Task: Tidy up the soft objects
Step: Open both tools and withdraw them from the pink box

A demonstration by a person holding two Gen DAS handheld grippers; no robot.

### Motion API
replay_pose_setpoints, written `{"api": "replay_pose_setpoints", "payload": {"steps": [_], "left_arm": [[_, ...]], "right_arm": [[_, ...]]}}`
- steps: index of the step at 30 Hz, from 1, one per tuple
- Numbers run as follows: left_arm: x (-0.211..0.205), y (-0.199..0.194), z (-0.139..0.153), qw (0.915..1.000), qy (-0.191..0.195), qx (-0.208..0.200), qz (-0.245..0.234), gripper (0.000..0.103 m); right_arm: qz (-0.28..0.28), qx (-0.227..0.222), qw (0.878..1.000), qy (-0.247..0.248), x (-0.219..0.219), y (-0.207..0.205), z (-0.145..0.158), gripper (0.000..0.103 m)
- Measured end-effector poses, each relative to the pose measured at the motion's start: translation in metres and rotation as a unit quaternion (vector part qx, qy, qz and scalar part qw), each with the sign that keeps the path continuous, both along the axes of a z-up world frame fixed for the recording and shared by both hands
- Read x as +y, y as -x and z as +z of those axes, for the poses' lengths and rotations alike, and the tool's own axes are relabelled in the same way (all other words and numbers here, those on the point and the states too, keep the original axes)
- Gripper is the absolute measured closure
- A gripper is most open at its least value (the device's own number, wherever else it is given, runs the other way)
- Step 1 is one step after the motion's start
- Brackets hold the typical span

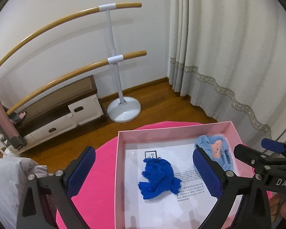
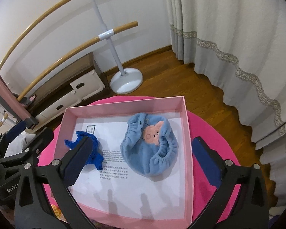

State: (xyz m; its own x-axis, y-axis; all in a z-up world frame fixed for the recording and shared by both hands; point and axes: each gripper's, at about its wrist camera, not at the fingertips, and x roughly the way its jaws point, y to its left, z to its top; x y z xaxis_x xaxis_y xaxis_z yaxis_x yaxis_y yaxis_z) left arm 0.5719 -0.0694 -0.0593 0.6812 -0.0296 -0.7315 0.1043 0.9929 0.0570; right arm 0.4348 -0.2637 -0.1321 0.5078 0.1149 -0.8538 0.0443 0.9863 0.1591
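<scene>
A pink box (image 2: 186, 126) sits open on a round desk (image 2: 206, 133) draped in bright pink, and both grippers hover above it, tilted down toward its floor. The left gripper (image 1: 145, 173) has its fingers (image 1: 82, 171) spread wide: one pad hangs outside the box over the desk at about 8 o'clock of the left view, the other over the box interior at 4 o'clock, and nothing lies between them in grip. Below that gap rests a crumpled blue knit (image 1: 159, 177) on a printed sheet (image 1: 167, 208) lining the box floor. The right gripper (image 2: 143, 160) is likewise spread wide and empty; its left finger (image 2: 80, 158) overlaps the knit (image 2: 94, 152) in the right view, while the other finger stands over the box's right wall at 4 o'clock. Between them, toward 12 o'clock of centre, lies a light-blue fleece cap (image 2: 152, 150) with an elastic rim and a pink animal patch, well apart from the knit and nearer the box's right wall. In the left view the cap (image 1: 215, 148) sits at the far right corner, partly hidden by a finger. Each gripper shows at the other view's edge, side by side. Behind stand a barre (image 2: 108, 36), a low cabinet (image 2: 80, 87), a curtain (image 2: 238, 28) and wooden floor (image 2: 181, 76).
</scene>
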Motion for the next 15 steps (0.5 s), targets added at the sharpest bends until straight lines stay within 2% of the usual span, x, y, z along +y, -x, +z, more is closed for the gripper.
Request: {"api": "replay_pose_setpoints", "payload": {"steps": [8,15], "left_arm": [[0.007,0.052,0.012,0.9998,0.007,-0.017,-0.001,0.001],[0.012,0.113,0.026,0.9987,-0.006,-0.051,0.002,0.001]], "right_arm": [[0.004,-0.017,1.0,0.003,0.001,0.031,0.02,0.0],[0.01,-0.058,0.998,-0.001,0.004,0.076,0.05,0.0]]}}
